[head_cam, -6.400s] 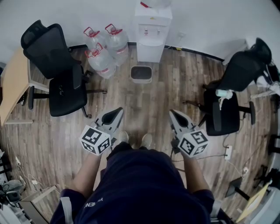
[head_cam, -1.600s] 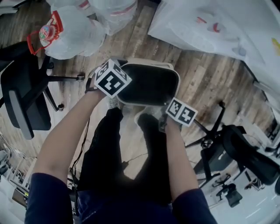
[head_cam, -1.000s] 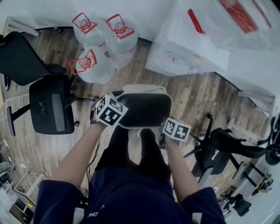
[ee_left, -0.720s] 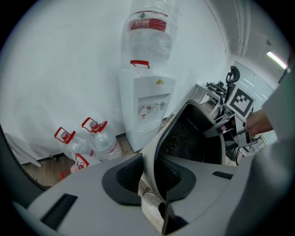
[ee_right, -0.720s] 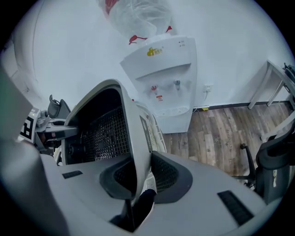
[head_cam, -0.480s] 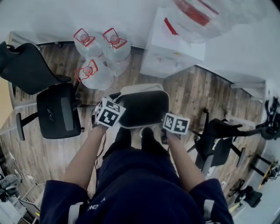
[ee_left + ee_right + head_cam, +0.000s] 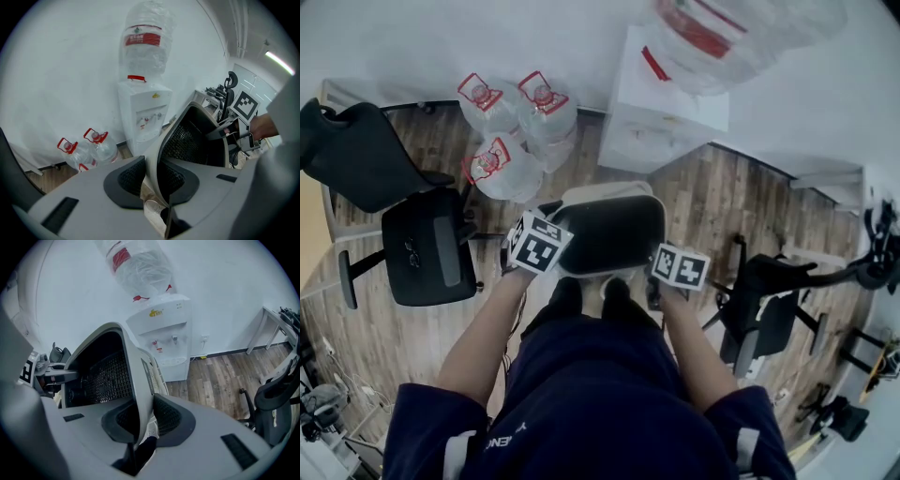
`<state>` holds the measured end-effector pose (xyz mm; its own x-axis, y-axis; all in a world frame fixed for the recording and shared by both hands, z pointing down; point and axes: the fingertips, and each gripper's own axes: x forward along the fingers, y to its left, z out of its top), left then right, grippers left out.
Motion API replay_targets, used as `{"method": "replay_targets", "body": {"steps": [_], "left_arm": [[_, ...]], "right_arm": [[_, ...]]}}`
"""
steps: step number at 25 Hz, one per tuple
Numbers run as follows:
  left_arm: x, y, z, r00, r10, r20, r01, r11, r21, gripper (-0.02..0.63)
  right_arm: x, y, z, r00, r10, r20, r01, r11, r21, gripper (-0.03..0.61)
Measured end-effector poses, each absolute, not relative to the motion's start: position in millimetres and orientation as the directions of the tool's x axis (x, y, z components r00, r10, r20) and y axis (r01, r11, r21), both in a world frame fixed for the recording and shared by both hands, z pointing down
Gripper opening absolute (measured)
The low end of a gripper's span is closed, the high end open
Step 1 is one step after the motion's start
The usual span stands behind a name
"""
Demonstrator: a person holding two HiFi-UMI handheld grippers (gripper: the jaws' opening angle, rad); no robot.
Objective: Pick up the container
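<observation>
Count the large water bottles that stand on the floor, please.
3. Two water bottles stand side by side near the wall; the third is in front of them, beside the black office chair. One more sits atop the dispenser.

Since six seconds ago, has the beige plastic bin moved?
Yes: the bin is lifted off the floor, away from the white water dispenser, toward the person.

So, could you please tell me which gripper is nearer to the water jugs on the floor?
Left. The left gripper clamps the container wall facing the water jugs; the right gripper clamps the opposite wall, with the container between it and them.
</observation>
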<state>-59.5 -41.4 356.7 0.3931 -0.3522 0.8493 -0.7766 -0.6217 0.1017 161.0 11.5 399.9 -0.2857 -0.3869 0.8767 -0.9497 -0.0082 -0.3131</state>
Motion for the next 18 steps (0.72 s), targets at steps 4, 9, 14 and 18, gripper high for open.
{"method": "replay_targets", "body": {"steps": [4, 9, 14, 18], "left_arm": [[-56.6, -45.8, 353.0, 0.398, -0.355, 0.846, -0.773, -0.626, 0.102, 0.089], [-52.2, -46.6, 351.8, 0.396, -0.349, 0.849, -0.778, -0.619, 0.108, 0.091], [-51.5, -51.2, 352.5, 0.395, -0.344, 0.852, -0.775, -0.623, 0.107, 0.091], [-50.7, -54.3, 355.4, 0.395, -0.336, 0.855, -0.777, -0.618, 0.116, 0.091]], "right_arm": [[163.9, 8.0, 396.6, -0.281, -0.393, 0.876, -0.951, -0.012, -0.310, 0.072], [169.2, 3.9, 395.0, -0.274, -0.398, 0.876, -0.953, -0.010, -0.302, 0.069], [169.3, 0.1, 395.9, -0.276, -0.391, 0.878, -0.953, -0.009, -0.303, 0.069], [169.9, -4.6, 397.5, -0.279, -0.386, 0.879, -0.953, -0.004, -0.304, 0.069]]}}
